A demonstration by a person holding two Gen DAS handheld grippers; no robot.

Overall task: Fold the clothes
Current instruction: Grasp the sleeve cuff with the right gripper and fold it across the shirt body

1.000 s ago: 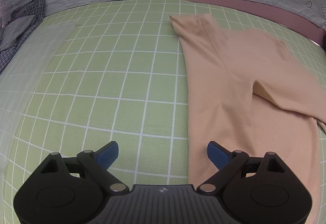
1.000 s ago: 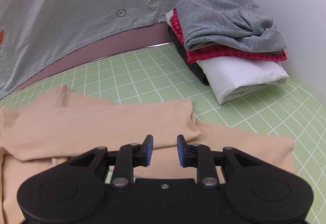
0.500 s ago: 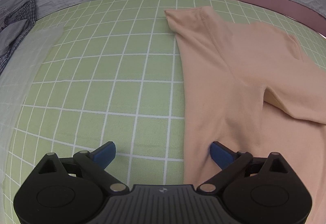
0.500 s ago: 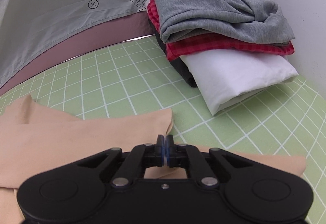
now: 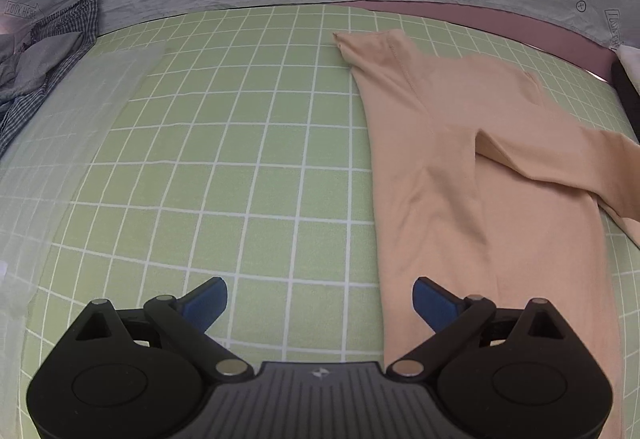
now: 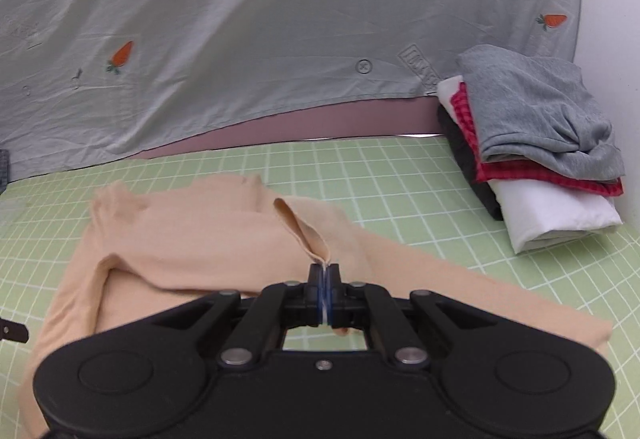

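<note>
A peach long-sleeved top (image 5: pixel 472 167) lies flat on the green grid mat (image 5: pixel 240 159), filling the right half of the left wrist view. My left gripper (image 5: pixel 320 297) hangs open above the top's left edge, its blue pads wide apart, holding nothing. In the right wrist view the same peach top (image 6: pixel 192 235) spreads across the mat (image 6: pixel 360 167). My right gripper (image 6: pixel 325 275) is shut on the cuff of its sleeve (image 6: pixel 300 227), lifted off the mat and drawn over the body of the top.
A stack of folded clothes (image 6: pixel 536 143), grey on red on white, sits at the mat's far right. A crumpled checked garment (image 5: pixel 40 59) lies at the far left. A grey sheet (image 6: pixel 240 19) with carrot prints hangs behind the mat.
My right gripper closed on the sleeve cuff, then rose and pulled back, lifting the sleeve over the top. My left gripper stayed open, shifting only slightly above the top's left edge.
</note>
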